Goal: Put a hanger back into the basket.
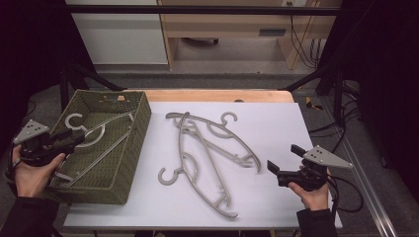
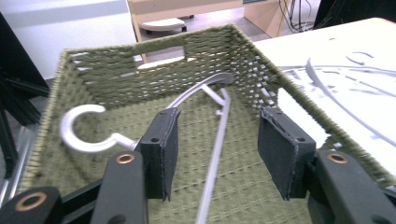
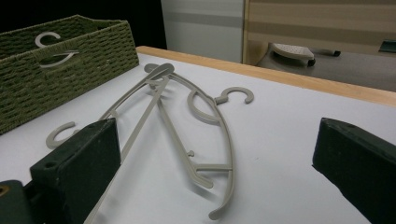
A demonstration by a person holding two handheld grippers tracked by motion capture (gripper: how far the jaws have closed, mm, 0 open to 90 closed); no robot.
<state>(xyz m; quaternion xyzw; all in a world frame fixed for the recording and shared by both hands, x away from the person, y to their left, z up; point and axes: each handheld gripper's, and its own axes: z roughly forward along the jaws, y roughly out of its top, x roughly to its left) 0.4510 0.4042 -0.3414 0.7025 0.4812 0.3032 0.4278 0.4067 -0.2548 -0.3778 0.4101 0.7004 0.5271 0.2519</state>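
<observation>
At the left, a grey plastic clothes hanger is seen lying inside the olive-green woven rectangular basket, with the left hand-held gripper held over the basket's near rim, its jaws spread and nothing between them. Two more grey plastic hangers lie crossed on the white counter. The right hand-held gripper is held further right, jaws wide apart and empty.

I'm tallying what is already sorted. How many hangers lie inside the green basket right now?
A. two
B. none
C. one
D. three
C: one hanger lies in the basket, its hook near the left wall, while two more hangers lie crossed on the white table.
</observation>
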